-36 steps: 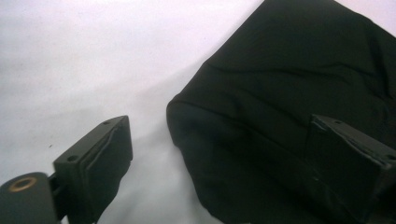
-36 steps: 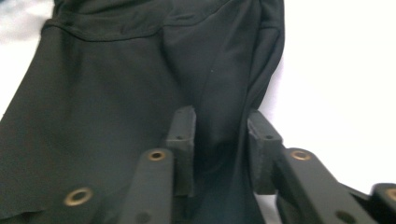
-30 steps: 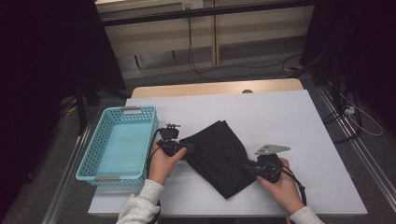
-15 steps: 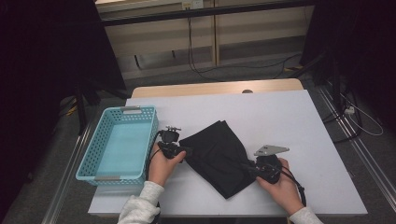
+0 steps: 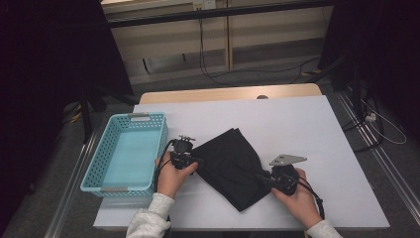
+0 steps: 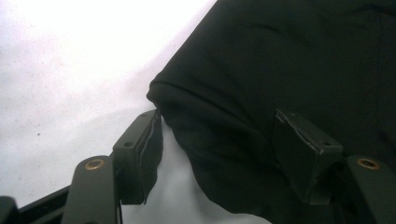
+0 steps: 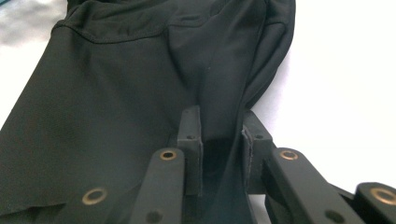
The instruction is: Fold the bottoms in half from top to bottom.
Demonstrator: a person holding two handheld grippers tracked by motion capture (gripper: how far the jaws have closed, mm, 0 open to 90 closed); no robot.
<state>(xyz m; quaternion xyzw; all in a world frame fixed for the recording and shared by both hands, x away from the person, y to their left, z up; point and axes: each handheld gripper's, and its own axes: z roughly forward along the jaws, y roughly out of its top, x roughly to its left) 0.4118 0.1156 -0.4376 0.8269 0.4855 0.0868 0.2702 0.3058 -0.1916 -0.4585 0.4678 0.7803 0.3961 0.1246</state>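
Matte black folded cloth [image 5: 232, 166], smooth white table [image 5: 307, 129], perforated turquoise basket [image 5: 126, 153]

Lab recording bay: your white table [image 5: 307, 129], dark curtains [image 5: 44, 74] at 9 and 3 o'clock, floor cables [image 5: 218, 74] at 12.

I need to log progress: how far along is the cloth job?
Done: the black cloth lies folded on the table; the right claw pinches its edge. In hand: the left claw has been closing around the opposite corner. Left: the blue basket holds nothing yet.
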